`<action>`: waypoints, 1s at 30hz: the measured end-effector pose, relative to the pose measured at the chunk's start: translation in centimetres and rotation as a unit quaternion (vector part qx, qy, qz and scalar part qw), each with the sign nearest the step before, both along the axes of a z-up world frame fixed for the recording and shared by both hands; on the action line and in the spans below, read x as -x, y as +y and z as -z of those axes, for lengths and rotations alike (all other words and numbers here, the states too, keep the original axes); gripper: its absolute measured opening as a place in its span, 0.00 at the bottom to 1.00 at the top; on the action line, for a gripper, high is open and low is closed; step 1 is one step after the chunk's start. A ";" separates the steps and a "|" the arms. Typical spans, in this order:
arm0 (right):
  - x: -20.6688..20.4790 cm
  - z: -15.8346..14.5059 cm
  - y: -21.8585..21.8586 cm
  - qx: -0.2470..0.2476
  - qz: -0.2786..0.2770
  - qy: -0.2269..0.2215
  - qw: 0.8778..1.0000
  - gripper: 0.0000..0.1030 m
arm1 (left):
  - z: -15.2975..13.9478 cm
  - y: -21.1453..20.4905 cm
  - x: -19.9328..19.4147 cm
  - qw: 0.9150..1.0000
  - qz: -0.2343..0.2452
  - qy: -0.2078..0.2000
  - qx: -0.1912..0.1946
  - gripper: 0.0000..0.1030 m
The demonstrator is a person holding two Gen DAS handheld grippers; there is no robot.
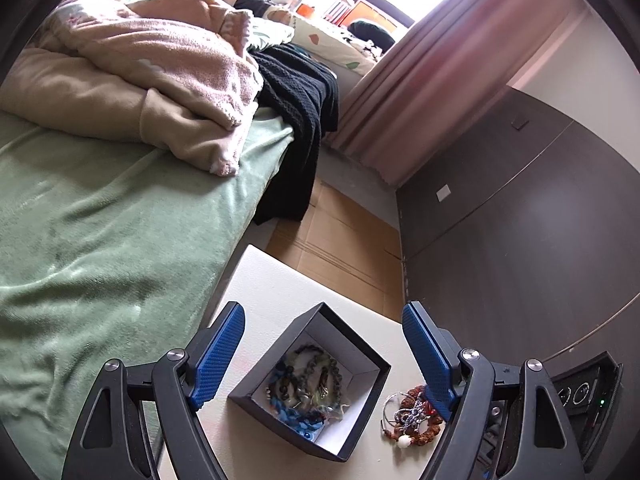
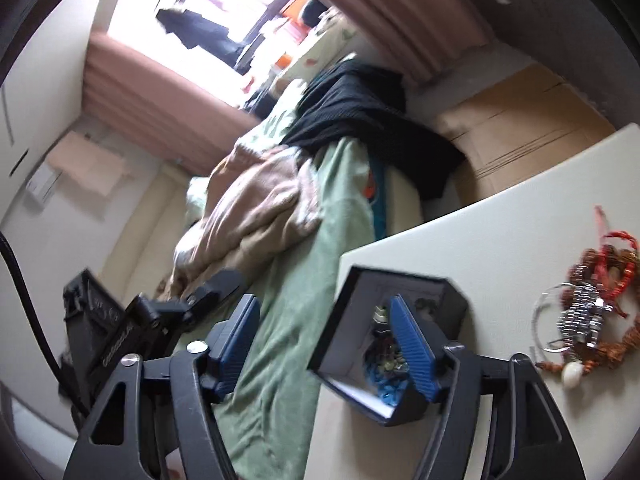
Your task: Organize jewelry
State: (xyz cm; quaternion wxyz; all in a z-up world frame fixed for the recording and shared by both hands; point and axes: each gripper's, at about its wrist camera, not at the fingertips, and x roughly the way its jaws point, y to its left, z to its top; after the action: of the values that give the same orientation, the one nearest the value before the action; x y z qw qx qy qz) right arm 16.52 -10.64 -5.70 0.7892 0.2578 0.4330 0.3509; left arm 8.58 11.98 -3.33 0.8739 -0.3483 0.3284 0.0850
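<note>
Bed point(image 1: 100, 240): fills the left of the left wrist view, green cover, rumpled pink blankets at upper left.
Left gripper point(image 1: 322, 354): bottom centre of that view, jaws released and spread wide, nothing between them but the box below.
Box point(image 1: 312, 384): black, open-topped, lower centre on the white desk point(image 1: 272, 284); it already holds a tangle of dark, green and blue bead bracelets.
Loose jewelry point(image 1: 412, 414): lower right, on the desk just beside the box; brown and red beads, silver hoops, a white shell.
Right gripper point(image 2: 326, 344): bottom centre of the right wrist view, jaws released and empty, over the box's near side.
Progress: part done; the loose pile remains to be boxed.
</note>
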 end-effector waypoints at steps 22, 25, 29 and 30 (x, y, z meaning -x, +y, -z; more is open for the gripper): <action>0.4 0.3 -13.2 0.068 0.139 0.059 0.986 0.72 | 0.1 -9.9 -3.0 0.990 0.129 -0.002 -0.056 0.77; 0.3 0.8 -14.4 0.066 0.154 0.075 0.983 0.72 | 0.5 -11.2 -3.4 0.987 0.148 0.008 -0.064 0.71; 0.1 1.3 -15.6 0.074 0.167 0.090 0.979 0.72 | 1.1 -12.7 -4.0 0.984 0.163 0.018 -0.070 0.66; 0.1 1.4 -15.9 0.073 0.170 0.093 0.978 0.72 | 1.2 -13.1 -4.3 0.983 0.166 0.021 -0.069 0.65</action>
State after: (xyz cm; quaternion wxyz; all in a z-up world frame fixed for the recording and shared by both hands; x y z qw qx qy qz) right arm 16.45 -26.52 -7.07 0.8103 0.3009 0.4789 0.1532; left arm 12.87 -1.14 -4.49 0.8909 -0.2253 0.3930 -0.0318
